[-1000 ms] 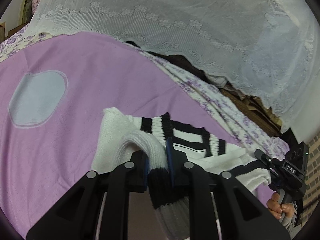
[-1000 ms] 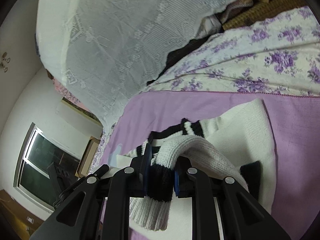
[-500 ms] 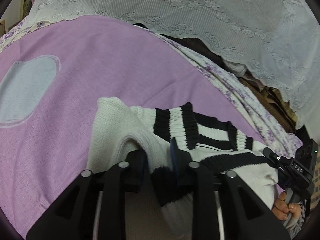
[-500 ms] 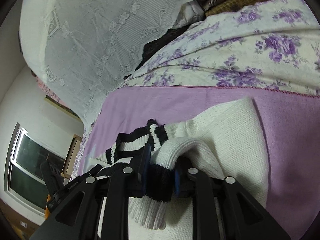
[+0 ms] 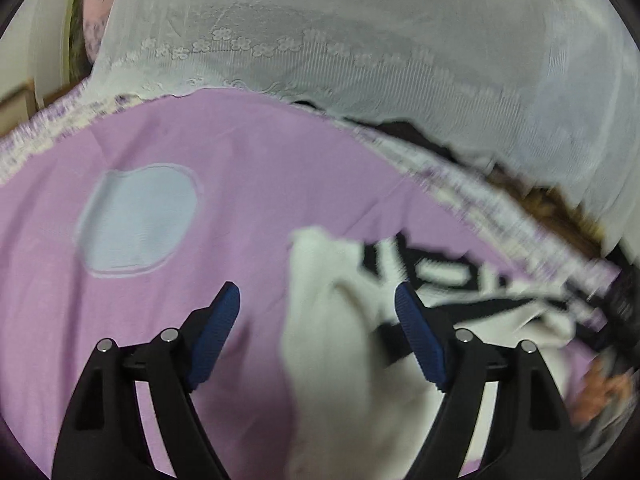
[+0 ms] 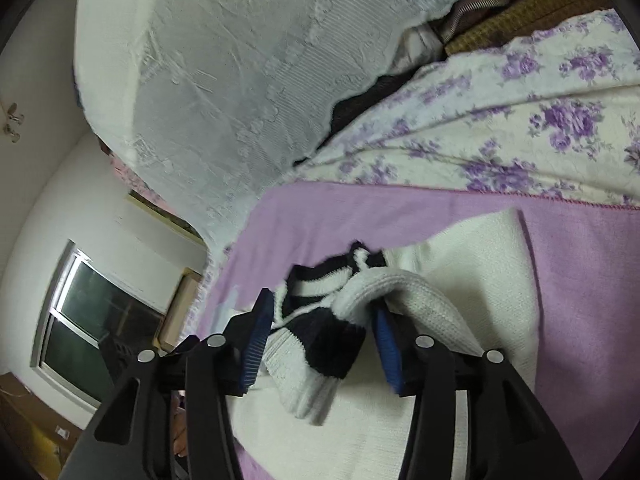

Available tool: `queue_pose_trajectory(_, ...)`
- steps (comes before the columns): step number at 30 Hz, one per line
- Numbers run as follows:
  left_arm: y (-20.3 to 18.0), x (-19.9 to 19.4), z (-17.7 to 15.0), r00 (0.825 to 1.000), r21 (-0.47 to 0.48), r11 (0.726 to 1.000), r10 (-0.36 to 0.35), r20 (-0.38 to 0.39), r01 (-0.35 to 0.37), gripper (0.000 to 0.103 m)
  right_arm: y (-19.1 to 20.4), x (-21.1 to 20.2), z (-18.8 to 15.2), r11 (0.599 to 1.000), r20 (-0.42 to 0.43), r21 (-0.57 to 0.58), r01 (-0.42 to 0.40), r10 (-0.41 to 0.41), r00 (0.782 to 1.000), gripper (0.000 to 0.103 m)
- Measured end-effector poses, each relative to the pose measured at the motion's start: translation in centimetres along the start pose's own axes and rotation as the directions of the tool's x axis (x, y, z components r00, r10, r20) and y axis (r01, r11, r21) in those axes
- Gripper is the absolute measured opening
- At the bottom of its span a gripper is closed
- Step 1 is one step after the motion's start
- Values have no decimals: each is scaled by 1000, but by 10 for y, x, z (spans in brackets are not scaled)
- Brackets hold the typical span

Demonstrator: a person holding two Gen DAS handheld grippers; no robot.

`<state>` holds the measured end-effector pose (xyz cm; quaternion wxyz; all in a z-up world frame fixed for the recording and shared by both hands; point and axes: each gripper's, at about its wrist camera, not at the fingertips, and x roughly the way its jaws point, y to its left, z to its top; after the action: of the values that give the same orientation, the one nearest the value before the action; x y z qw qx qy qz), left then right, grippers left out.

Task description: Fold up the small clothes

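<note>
A white knitted sweater (image 5: pixel 328 344) with black stripes at collar and cuffs lies on a purple cloth (image 5: pixel 240 168). My left gripper (image 5: pixel 316 292) hovers over its left edge with jaws opening wide; the knit lies under them and neither blue pad presses on it. This view is blurred by motion. In the right wrist view the sweater (image 6: pixel 480 280) has a sleeve folded across it. The sleeve's black and white cuff (image 6: pixel 320 344) lies between the opening jaws of my right gripper (image 6: pixel 322 304), the fold draped against the right pad.
A white lace cover (image 5: pixel 360 40) hangs behind the bed. A floral sheet (image 6: pixel 520 120) borders the purple cloth, which carries a pale blue oval patch (image 5: pixel 138 220). A person's hand (image 5: pixel 600 392) shows at the right edge. A dark window (image 6: pixel 92 312) is at the left.
Both grippers were shut on the sweater's sleeves; both have opened and let the knit go. The left view has swung so the sweater sits further right.
</note>
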<state>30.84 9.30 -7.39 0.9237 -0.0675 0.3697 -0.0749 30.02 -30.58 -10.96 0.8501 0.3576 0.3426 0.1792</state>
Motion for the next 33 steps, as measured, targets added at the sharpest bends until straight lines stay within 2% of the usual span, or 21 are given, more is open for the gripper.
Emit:
queue_pose_trajectory(5,-2,3,-18,993,135,984,116,1,-115,77,-1,-21,-7,998,10,-58,40,-40,999,51)
queue_pose_trajectory(9,-11,6,-24,994,200,974,110,-9,-106,77,1,-43,-24,987,11,-130,94,-93,996,51)
queue_pose_trajectory(13,-35,6,-36,991,338,933,134,6,-128,77,11,-49,-44,959,-14,-234,158,-166,986,51)
queue_pose_trajectory(16,-48,6,-42,989,404,904,146,17,-140,81,24,-47,-60,914,-17,-340,222,-242,970,51)
queue_pose_trajectory(19,-58,14,-47,982,455,872,189,24,-179,85,41,-35,-72,814,23,-479,330,-364,931,49)
queue_pose_trajectory(20,-63,18,-49,977,480,854,209,33,-199,85,47,-27,-77,764,46,-530,368,-407,912,48)
queue_pose_trajectory(22,-72,21,-47,971,509,829,228,72,-232,85,58,-9,-78,688,66,-608,396,-453,889,46)
queue_pose_trajectory(24,-81,24,-35,954,512,806,272,127,-298,85,68,8,-68,665,76,-631,399,-459,885,46)
queue_pose_trajectory(25,-82,27,-27,947,494,808,291,139,-321,88,70,13,-60,677,81,-619,398,-449,890,45)
queue_pose_trajectory(26,-80,31,-17,938,452,822,316,143,-346,90,68,19,-40,722,101,-560,406,-427,898,45)
queue_pose_trajectory(27,-70,38,-1,935,355,865,335,115,-354,92,61,21,-25,770,120,-486,413,-410,904,45)
queue_pose_trajectory(29,-49,49,14,940,219,915,339,42,-340,92,35,18,0,871,134,-291,395,-372,919,44)
queue_pose_trajectory(30,-29,55,18,953,119,947,303,-15,-299,92,22,14,2,905,129,-223,363,-341,931,44)
queue_pose_trajectory(32,-4,54,17,974,4,976,219,-53,-219,92,14,9,-1,919,116,-210,335,-316,942,44)
queue_pose_trajectory(33,2,51,16,979,-16,980,198,-49,-199,92,16,6,-5,913,132,-225,340,-317,939,44)
